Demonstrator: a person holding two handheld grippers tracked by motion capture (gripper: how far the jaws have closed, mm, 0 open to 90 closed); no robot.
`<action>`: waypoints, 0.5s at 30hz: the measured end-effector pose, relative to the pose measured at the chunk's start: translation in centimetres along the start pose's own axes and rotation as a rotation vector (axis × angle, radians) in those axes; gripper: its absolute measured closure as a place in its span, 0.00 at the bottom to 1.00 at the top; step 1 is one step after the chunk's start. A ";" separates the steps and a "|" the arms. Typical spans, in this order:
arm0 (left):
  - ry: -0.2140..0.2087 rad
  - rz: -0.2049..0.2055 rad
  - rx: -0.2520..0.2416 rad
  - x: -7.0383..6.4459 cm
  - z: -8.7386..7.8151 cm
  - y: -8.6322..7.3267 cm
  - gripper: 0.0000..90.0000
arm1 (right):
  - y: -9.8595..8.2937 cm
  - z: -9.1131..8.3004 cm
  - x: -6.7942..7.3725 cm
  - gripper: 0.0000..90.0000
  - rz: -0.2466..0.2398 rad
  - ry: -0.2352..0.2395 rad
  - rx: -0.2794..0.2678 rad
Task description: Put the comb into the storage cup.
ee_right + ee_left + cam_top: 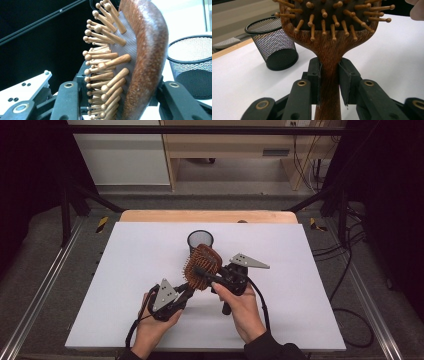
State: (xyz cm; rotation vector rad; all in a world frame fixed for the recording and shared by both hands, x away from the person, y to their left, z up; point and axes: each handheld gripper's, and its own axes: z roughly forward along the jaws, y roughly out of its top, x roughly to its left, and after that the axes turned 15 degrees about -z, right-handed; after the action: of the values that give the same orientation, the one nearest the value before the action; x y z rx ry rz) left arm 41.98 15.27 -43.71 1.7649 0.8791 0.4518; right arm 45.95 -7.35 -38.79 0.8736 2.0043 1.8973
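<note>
A white table top [150, 320] is being shown from above, set in a dark-framed bay with pale wooden furniture behind its far edge. A wooden paddle hairbrush [202, 267] with wooden pegs is being held above the middle of the surface, slightly toward the near edge. Its handle is being clamped between the narrowed jaws of the left gripper [184, 291], and in the left gripper view the pads [315, 75] are seen pressing on both sides of the neck just below the brush head [332, 37]. The head is being gripped by the right gripper [212, 279], whose jaws are closed across its peg side and curved back, as seen in the right gripper view around the hairbrush [147, 62]. Both grippers are being held by a person's hands near the near edge.

A black mesh cup [200, 240] is standing upright just behind the brush, toward the far edge, and is not being touched. The left and right edges and all four corners of the surface are being left open. No readable writing is seen.
</note>
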 end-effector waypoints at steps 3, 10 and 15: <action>0.002 -0.019 -0.007 0.2 0.0 0.1 0.81 | 0.2 0.2 -0.1 0.59 0.011 -0.001 0.000; 0.022 -0.057 -0.032 0.5 0.0 0.2 0.80 | 1.0 1.1 -0.3 0.59 0.019 -0.003 0.023; 0.042 -0.064 -0.055 0.8 -0.4 0.4 0.73 | 1.3 1.4 -0.3 0.59 0.031 0.000 0.010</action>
State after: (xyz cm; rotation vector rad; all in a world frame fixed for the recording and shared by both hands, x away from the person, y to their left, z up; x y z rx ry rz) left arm 42.37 16.03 -43.31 1.6780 0.9415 0.4685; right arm 47.31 -6.44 -37.75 0.9129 2.0132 1.9056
